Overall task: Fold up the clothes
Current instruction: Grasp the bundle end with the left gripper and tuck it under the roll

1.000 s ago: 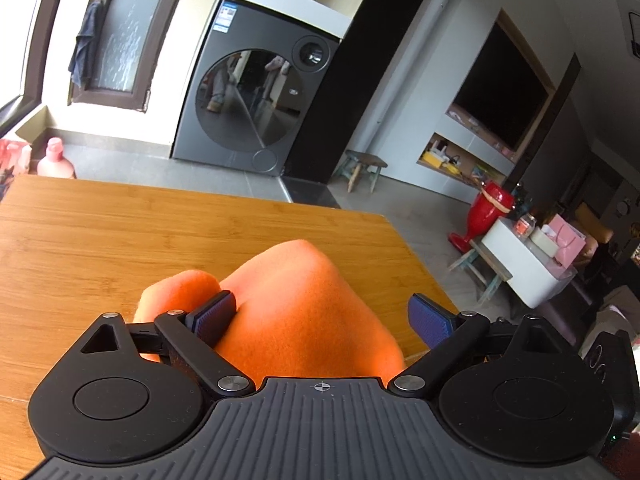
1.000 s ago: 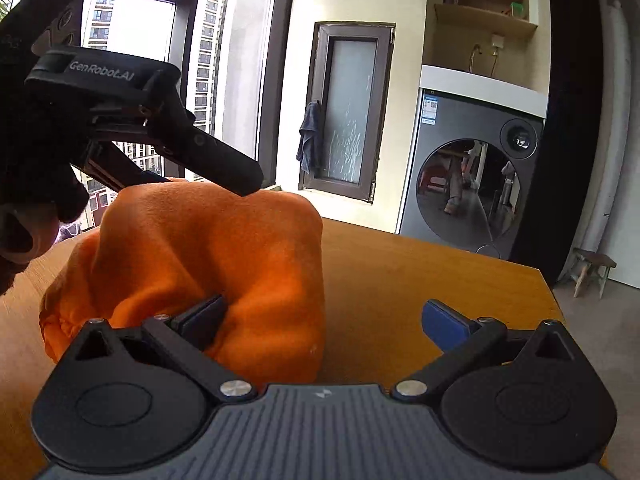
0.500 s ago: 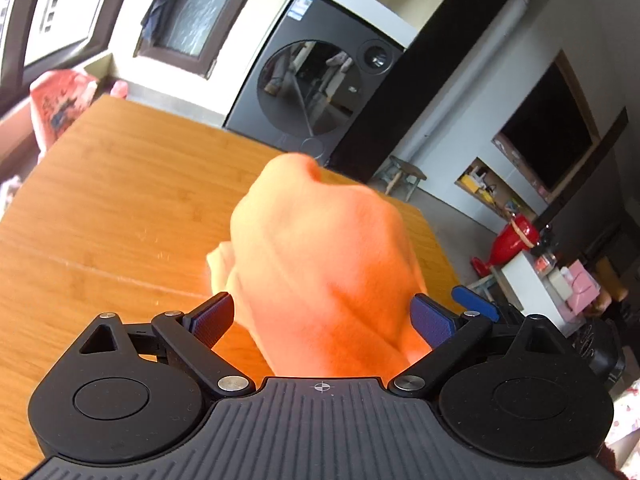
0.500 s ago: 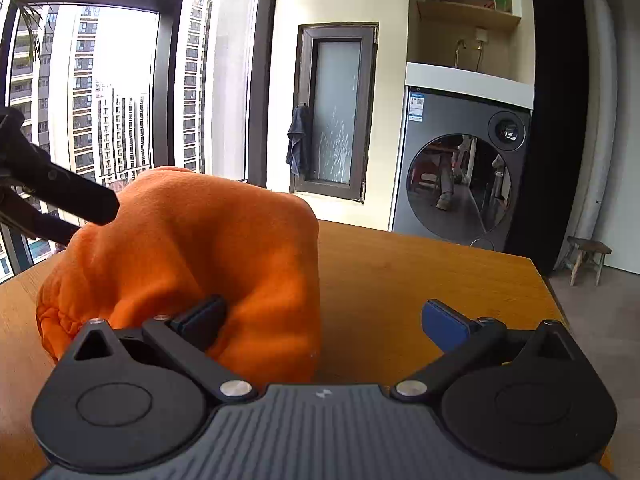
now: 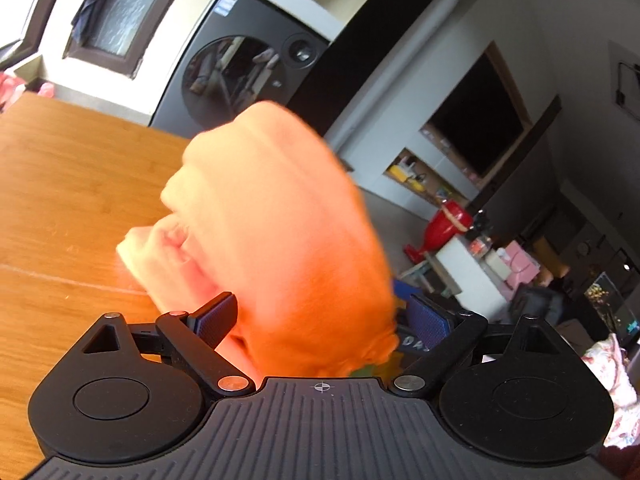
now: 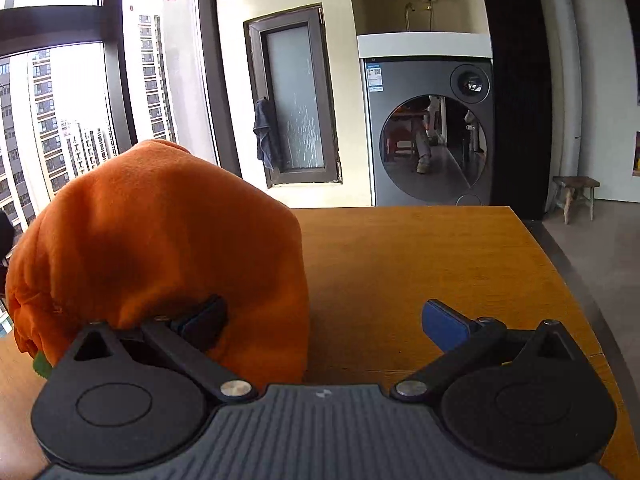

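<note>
On the wooden table [image 6: 420, 264], both spread-fingered grippers, left gripper [image 5: 322, 318] and right gripper [image 6: 326, 320], flank the orange garment [image 6: 160, 240].

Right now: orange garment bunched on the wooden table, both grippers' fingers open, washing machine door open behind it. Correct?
One error: the washing machine door is closed, as the right wrist view shows. The rest holds: the orange garment is bunched on the wooden table, and the left gripper and right gripper have open fingers.
</note>
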`<action>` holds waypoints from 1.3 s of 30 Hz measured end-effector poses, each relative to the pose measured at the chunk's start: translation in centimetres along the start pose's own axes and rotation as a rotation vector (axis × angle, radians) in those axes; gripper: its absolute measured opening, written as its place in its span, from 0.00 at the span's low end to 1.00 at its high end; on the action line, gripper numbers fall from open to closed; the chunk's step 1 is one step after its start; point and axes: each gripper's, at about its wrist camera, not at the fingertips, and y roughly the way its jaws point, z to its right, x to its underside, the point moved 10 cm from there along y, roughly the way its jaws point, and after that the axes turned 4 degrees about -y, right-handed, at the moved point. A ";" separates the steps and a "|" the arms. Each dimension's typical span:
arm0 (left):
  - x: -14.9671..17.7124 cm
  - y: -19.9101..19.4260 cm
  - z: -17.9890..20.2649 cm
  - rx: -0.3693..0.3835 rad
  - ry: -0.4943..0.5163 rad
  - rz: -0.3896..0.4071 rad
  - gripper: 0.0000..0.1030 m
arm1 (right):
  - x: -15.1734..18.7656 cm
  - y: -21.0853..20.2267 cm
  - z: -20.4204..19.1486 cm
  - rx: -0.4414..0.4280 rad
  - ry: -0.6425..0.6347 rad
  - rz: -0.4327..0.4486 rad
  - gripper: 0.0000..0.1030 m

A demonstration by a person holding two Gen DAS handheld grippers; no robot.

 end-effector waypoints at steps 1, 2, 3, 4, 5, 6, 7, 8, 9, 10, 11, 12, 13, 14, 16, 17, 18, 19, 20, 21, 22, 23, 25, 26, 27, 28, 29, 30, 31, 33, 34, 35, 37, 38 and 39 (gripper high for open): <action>0.5 0.5 -1.0 -0.027 -0.020 -0.017 0.94 | 0.0 0.0 -0.1 0.004 -0.007 0.000 1.00; 0.9 0.8 -1.9 -0.043 -0.038 -0.028 0.95 | 0.1 -0.1 -0.2 0.005 -0.015 0.001 1.00; 0.9 0.8 -2.4 -0.040 -0.055 -0.030 0.95 | 0.1 -0.1 -0.3 0.004 -0.022 0.002 1.00; 0.9 0.6 -2.7 -0.035 -0.064 -0.027 0.95 | 0.1 -0.1 -0.4 0.005 -0.030 0.003 1.00; 0.6 0.2 -2.5 -0.023 -0.053 -0.012 0.94 | 0.1 -0.2 -0.5 0.008 -0.038 0.006 1.00; 0.1 -0.3 -2.1 -0.006 -0.036 0.010 0.94 | 0.0 -0.2 -0.4 0.014 -0.044 0.008 1.00; -0.6 -1.0 -1.7 0.018 -0.022 0.038 0.94 | 0.0 -0.3 -0.4 0.018 -0.044 0.010 1.00; -1.3 -1.6 -1.3 0.043 -0.016 0.065 0.94 | 0.0 -0.3 -0.3 0.019 -0.041 0.009 1.00; -2.2 -2.1 -1.1 0.072 -0.028 0.092 0.94 | 0.0 -0.3 -0.2 0.018 -0.036 0.009 1.00; -3.1 -2.5 -1.0 0.105 -0.054 0.116 0.95 | 0.0 -0.3 -0.1 0.017 -0.031 0.008 1.00; -4.0 -2.7 -1.2 0.131 -0.090 0.135 0.96 | 0.0 -0.3 -0.1 0.018 -0.028 0.009 1.00; -4.9 -2.5 -1.5 0.151 -0.133 0.151 0.96 | 0.0 -0.3 -0.1 0.020 -0.028 0.010 1.00; -5.7 -2.3 -1.9 0.165 -0.178 0.162 0.97 | 0.0 -0.4 -0.2 0.022 -0.031 0.012 1.00; -6.3 -1.7 -2.8 0.166 -0.227 0.164 0.97 | 0.0 -0.4 -0.2 0.026 -0.034 0.015 1.00; -7.4 -0.2 -4.6 0.167 -0.324 0.155 0.97 | 0.0 -0.5 -0.3 0.032 -0.039 0.019 1.00; -7.9 0.5 -5.3 0.171 -0.368 0.148 0.97 | 0.0 -0.6 -0.4 0.035 -0.040 0.020 1.00; -8.2 1.3 -6.0 0.182 -0.405 0.135 0.97 | 0.0 -0.6 -0.4 0.037 -0.041 0.021 1.00; -8.5 2.3 -6.7 0.196 -0.446 0.110 0.97 | 0.0 -0.7 -0.4 0.040 -0.043 0.022 1.00; -8.6 3.2 -7.0 0.203 -0.474 0.076 0.97 | 0.0 -0.7 -0.4 0.042 -0.044 0.023 1.00; -8.8 3.9 -6.6 0.217 -0.486 0.048 0.97 | 0.0 -0.7 -0.5 0.044 -0.046 0.023 1.00; -9.2 4.2 -6.0 0.244 -0.484 0.036 0.97 | 0.1 -0.7 -0.5 0.046 -0.047 0.022 1.00; -9.7 4.2 -5.2 0.277 -0.477 0.034 0.97 | 0.1 -0.7 -0.5 0.046 -0.047 0.020 1.00; -10.8 2.9 -3.3 0.364 -0.436 0.065 0.97 | 0.1 -0.6 -0.5 0.049 -0.044 0.015 1.00; -11.2 1.8 -2.4 0.403 -0.410 0.085 0.97 | 0.1 -0.6 -0.4 0.052 -0.041 0.013 1.00; -11.4 0.9 -1.8 0.418 -0.384 0.098 0.97 | 0.2 -0.6 -0.4 0.056 -0.037 0.010 1.00; -11.3 -0.1 -1.3 0.420 -0.357 0.109 0.97 | 0.2 -0.5 -0.3 0.057 -0.031 0.007 1.00; -10.9 -0.9 -1.0 0.389 -0.321 0.113 0.98 | 0.2 -0.4 -0.2 0.054 -0.025 0.002 1.00; -10.3 -1.3 -0.7 0.345 -0.281 0.112 0.98 | 0.2 -0.3 -0.2 0.048 -0.018 -0.002 1.00; -9.5 -1.6 -0.4 0.298 -0.241 0.105 0.98 | 0.3 -0.2 -0.2 0.038 -0.011 -0.007 1.00; -7.3 -1.3 -0.1 0.198 -0.170 0.068 0.98 | 0.2 -0.2 -0.2 0.020 -0.012 -0.011 1.00; -6.1 -1.1 -0.1 0.147 -0.135 0.051 0.98 | 0.2 -0.2 -0.1 0.010 -0.015 -0.013 1.00; -5.1 -0.9 -0.2 0.105 -0.102 0.038 0.98 | 0.0 -0.4 -0.2 0.006 -0.031 -0.007 1.00; -3.2 -0.4 -0.3 0.051 -0.055 0.015 0.95 | -0.7 -1.3 -0.3 0.008 -0.086 0.015 1.00; -2.6 -0.2 -0.4 0.047 -0.057 0.006 0.90 | -1.1 -1.8 -0.3 0.010 -0.103 0.029 1.00; -2.1 -0.1 -0.5 0.058 -0.079 -0.002 0.87 | -1.8 -2.3 -0.2 0.014 -0.108 0.046 1.00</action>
